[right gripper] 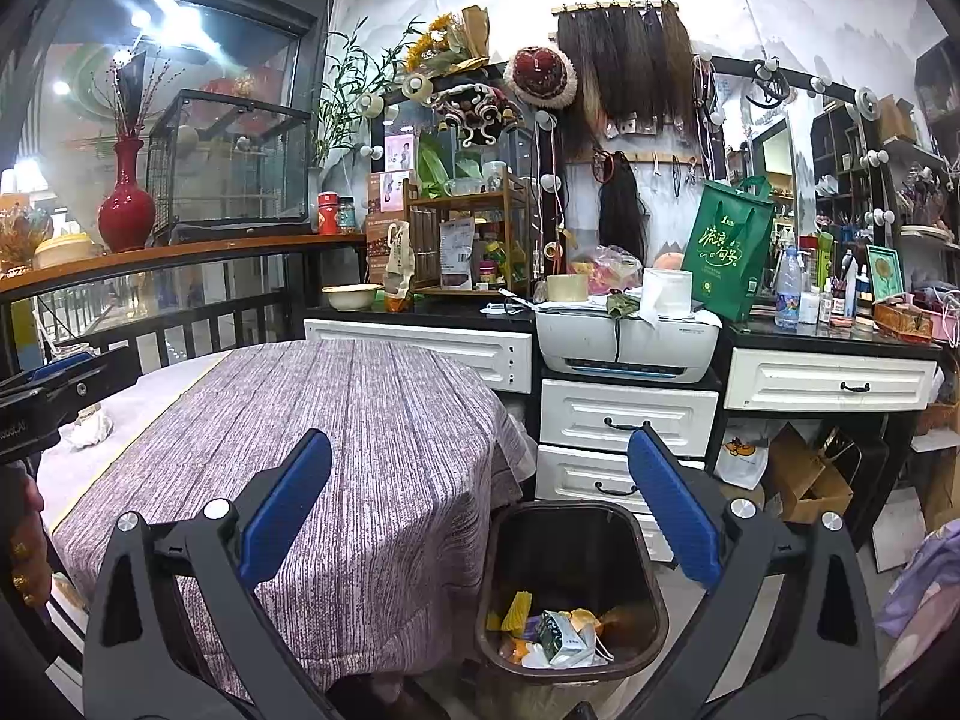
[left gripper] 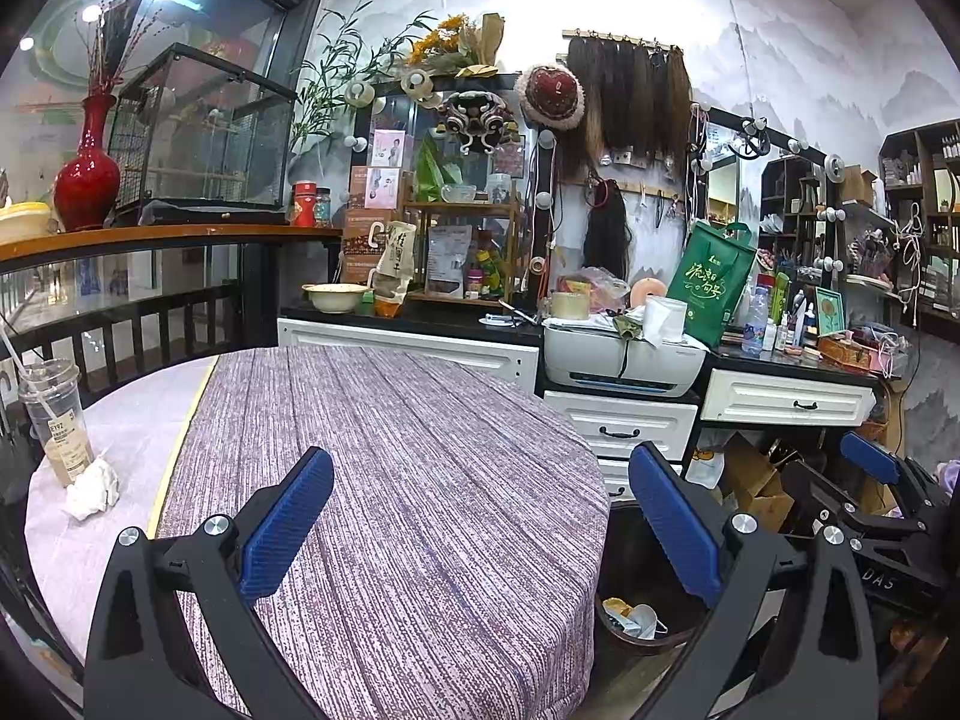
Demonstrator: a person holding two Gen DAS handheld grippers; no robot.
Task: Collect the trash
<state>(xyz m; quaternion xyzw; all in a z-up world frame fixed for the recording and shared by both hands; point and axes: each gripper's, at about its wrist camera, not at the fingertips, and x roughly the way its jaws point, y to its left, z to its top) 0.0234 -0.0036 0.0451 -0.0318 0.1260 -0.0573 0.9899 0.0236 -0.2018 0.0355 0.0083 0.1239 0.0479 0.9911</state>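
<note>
Left wrist view: the left gripper (left gripper: 480,516) had its blue fingers (left gripper: 288,525) spread wide, nothing between them, held over the purple cloth (left gripper: 390,480) of the table. Far to its left a plastic cup (left gripper: 55,420) with a straw stood on the pale edge of the cloth, a crumpled tissue (left gripper: 91,489) touching its base. Below the right finger, the bin (left gripper: 636,606) showed beside the table, scraps inside.

Right wrist view: the right gripper (right gripper: 480,516) was also spread wide and empty, above the table edge and the bin (right gripper: 573,594). The bin stood on the floor just beside the table, in front of white drawers (right gripper: 627,417); wrappers and a small carton (right gripper: 558,636) lay in it. A printer (right gripper: 627,342) sat above the drawers.
</note>
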